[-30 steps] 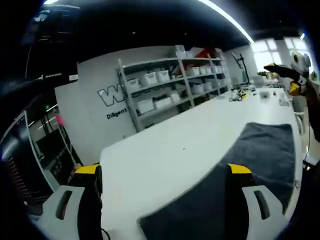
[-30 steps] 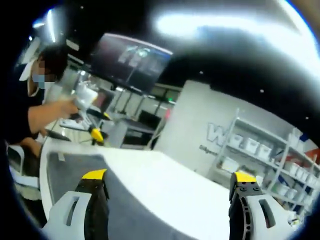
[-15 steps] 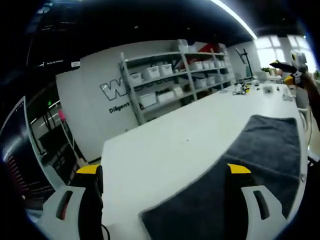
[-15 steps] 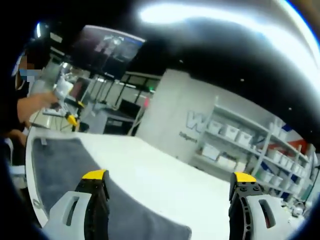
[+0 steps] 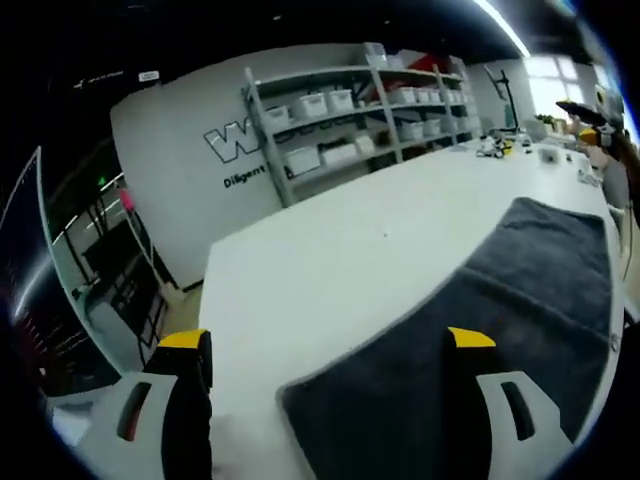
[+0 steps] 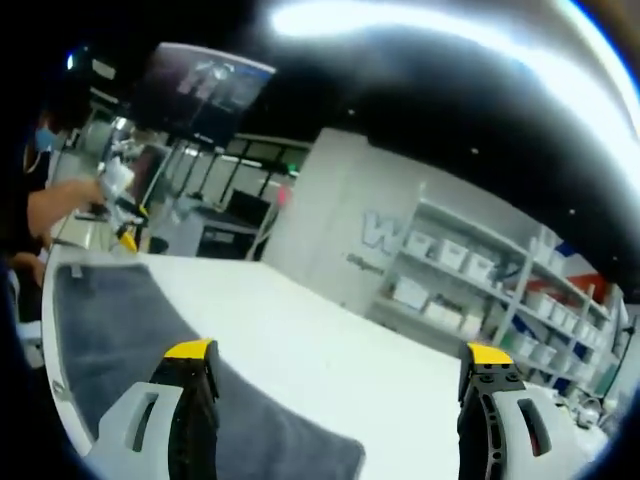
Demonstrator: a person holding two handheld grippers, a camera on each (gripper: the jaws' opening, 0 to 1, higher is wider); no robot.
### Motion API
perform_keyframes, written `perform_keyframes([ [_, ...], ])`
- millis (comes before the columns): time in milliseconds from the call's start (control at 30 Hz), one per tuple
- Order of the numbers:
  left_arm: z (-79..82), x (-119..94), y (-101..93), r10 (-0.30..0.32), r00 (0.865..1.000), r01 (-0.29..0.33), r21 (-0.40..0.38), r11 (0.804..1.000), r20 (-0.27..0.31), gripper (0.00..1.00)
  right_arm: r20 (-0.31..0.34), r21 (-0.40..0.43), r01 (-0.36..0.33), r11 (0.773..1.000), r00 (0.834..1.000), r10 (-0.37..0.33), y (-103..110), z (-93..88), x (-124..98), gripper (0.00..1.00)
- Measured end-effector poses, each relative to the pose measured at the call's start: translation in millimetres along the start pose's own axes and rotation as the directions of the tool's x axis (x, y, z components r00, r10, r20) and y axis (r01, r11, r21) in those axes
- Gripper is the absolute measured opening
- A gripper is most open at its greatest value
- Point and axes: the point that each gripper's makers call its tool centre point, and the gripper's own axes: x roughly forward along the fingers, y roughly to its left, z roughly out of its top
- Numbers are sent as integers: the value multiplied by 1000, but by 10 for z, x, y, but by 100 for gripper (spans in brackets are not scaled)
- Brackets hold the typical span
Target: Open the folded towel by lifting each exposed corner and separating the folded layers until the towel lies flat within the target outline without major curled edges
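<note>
In the left gripper view, the left hand-held gripper [image 5: 325, 345] sits at the bottom of the frame with its yellow-tipped jaws spread wide, pinching nothing. Between them and off toward the right stretches the dark grey terry towel [image 5: 500, 330], lying on the long white surface [image 5: 330, 270]; its near corner is at lower centre, right between the jaws, and it runs along the surface's right edge up to the middle right of the frame. Upper centre there's a grey metal shelving rack with white bins [image 5: 340, 120] against a pale wall. At the far upper right a person's hand holds the other hand-held gripper [image 5: 590, 110], too small to read.

In the right gripper view, a person's arm [image 6: 60, 205] shows at the far left. The same towel [image 6: 120, 350] fills the lower left, lying on the white surface [image 6: 330, 360]. The right hand-held gripper [image 6: 340, 350] has jaws wide apart too, empty. The shelving rack [image 6: 500, 290] is on the right.
</note>
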Motion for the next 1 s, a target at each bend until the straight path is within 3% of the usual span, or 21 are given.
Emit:
perform_keyframes([
  [100,-89,50,46,23,999,-23,-22,999,-26,92,-13,13,-18,1000,1000,18,14,-65,61,100],
  [200,-186,61,-52,21,999,-24,-51,998,-48,88,-32,7,-19,1000,999,19,18,-135,108,100],
  [367,-339,135,-89,25,996,-27,-22,999,-90,84,-48,11,-20,1000,999,21,-30,-233,193,100],
  [600,-507,197,-104,39,991,-45,-48,998,-127,73,-94,31,-23,999,995,25,-106,-453,308,96],
  [833,-601,260,-153,56,989,-66,-70,995,-135,67,-171,57,11,998,985,-1,-324,-852,482,83],
  [1000,-613,304,-102,80,989,-94,-114,989,-121,63,-248,154,30,988,969,9,-452,-1247,634,71],
])
